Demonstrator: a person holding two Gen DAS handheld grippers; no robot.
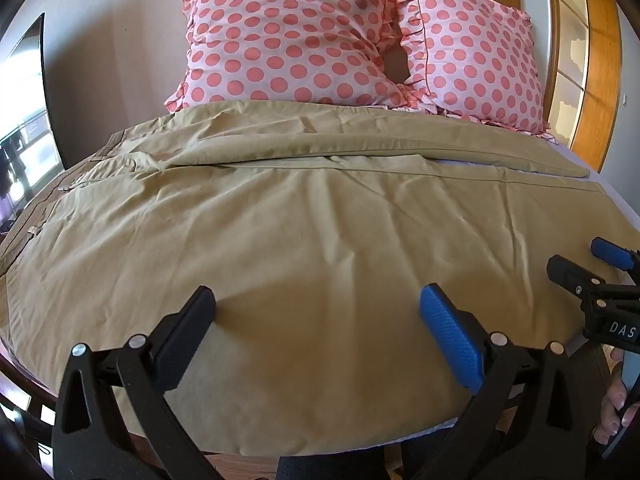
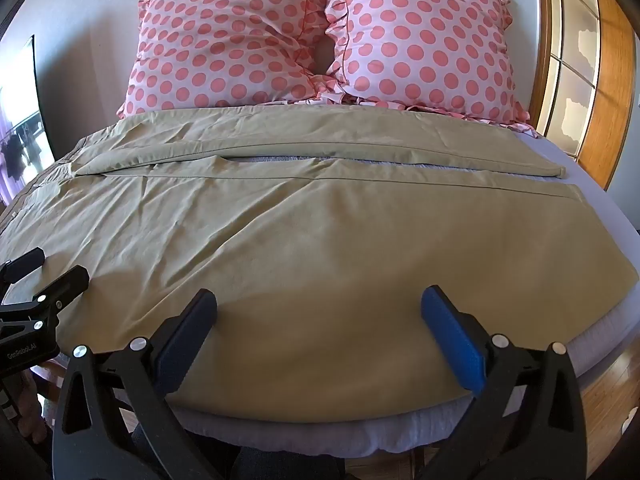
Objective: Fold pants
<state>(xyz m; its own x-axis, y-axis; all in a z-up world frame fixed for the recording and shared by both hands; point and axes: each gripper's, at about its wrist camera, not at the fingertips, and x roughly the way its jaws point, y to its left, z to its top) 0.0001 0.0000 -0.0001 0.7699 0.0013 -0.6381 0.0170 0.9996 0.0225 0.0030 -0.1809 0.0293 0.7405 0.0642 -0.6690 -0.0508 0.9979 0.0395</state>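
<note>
Khaki pants [image 1: 304, 232] lie spread flat across the bed, waistband at the left, legs running to the right, one leg nearer and one farther, with a narrow gap between them. They also show in the right wrist view [image 2: 320, 232]. My left gripper [image 1: 318, 306] is open and empty, just above the near leg by the bed's front edge. My right gripper [image 2: 320, 308] is open and empty over the same leg, further right. The right gripper also shows in the left wrist view [image 1: 584, 264], and the left gripper in the right wrist view [image 2: 56, 268].
Two pink polka-dot pillows [image 1: 288, 32] [image 2: 424, 36] stand at the head of the bed behind the pants. A lilac sheet [image 2: 600, 336] covers the mattress. A wooden door frame [image 1: 600, 80] is at the right and a window [image 1: 24, 112] at the left.
</note>
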